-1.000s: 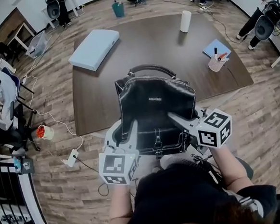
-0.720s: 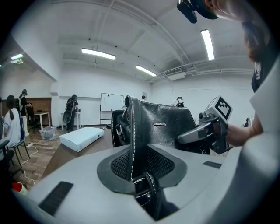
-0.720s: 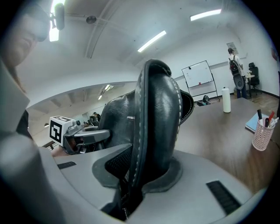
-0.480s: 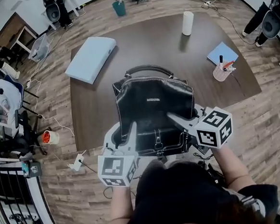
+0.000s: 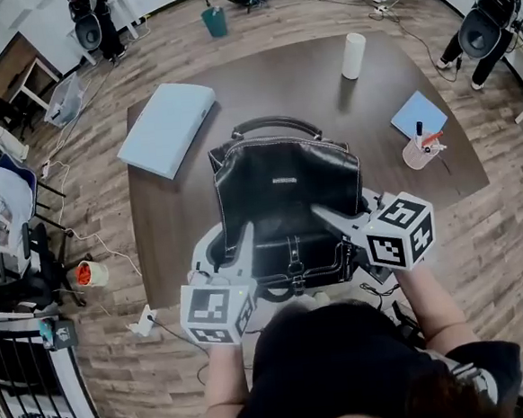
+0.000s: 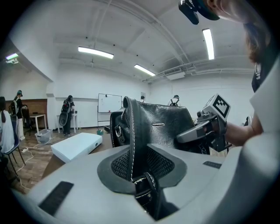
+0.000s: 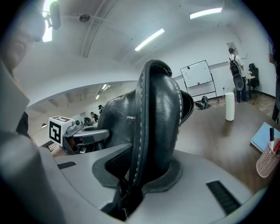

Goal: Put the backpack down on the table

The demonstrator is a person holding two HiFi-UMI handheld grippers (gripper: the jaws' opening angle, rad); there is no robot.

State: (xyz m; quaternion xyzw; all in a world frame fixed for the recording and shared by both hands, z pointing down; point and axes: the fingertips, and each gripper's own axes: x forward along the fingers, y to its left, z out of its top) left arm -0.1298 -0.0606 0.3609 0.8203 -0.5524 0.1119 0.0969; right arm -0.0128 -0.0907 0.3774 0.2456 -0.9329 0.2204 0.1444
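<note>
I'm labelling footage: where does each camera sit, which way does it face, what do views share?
Head view: on the person's head, facing steeply down at black backpack, table; left gripper, right gripper, forearms show.
Left gripper view: on left gripper, along jaws clamping backpack; right gripper opposite.
Right gripper view: on right gripper, likewise; left gripper opposite.
Shared: backpack in all.

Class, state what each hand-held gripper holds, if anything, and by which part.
The black leather backpack: left hand-held gripper pinches one stitched side edge, right hand-held gripper the opposite side edge.
</note>
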